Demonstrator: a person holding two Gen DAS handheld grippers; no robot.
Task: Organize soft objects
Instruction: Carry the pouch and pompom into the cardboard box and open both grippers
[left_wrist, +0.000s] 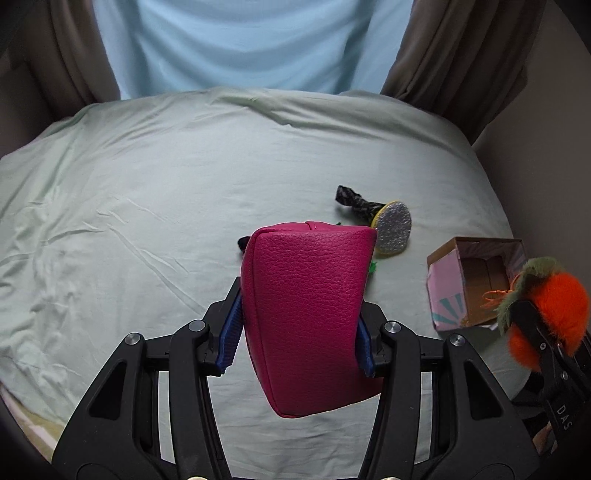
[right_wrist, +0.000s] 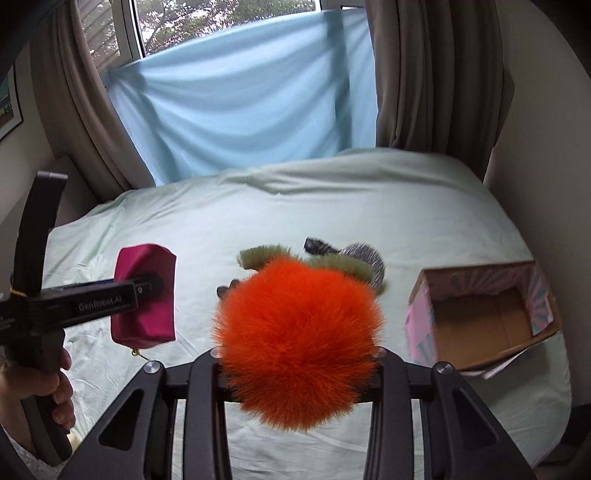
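Left tool (left_wrist: 299, 332): clamped on pink pouch (left_wrist: 306, 314), blue pads pressing both flanks, pouch raised above the bed (left_wrist: 129, 184). Right tool (right_wrist: 299, 354): closed around orange pompom (right_wrist: 295, 339), fur hiding the tips. Just right of it, open cardboard box (right_wrist: 480, 317) lying on the sheet, mouth up and apparently empty. Farther back, silver scrubber (left_wrist: 395, 225) and dark wrapped item (left_wrist: 351, 201) lying loose. Likely step: dropping both held pieces into the box. Best done one at a time, lowered well inside the rim before release, avoiding any nudge to the light carton.
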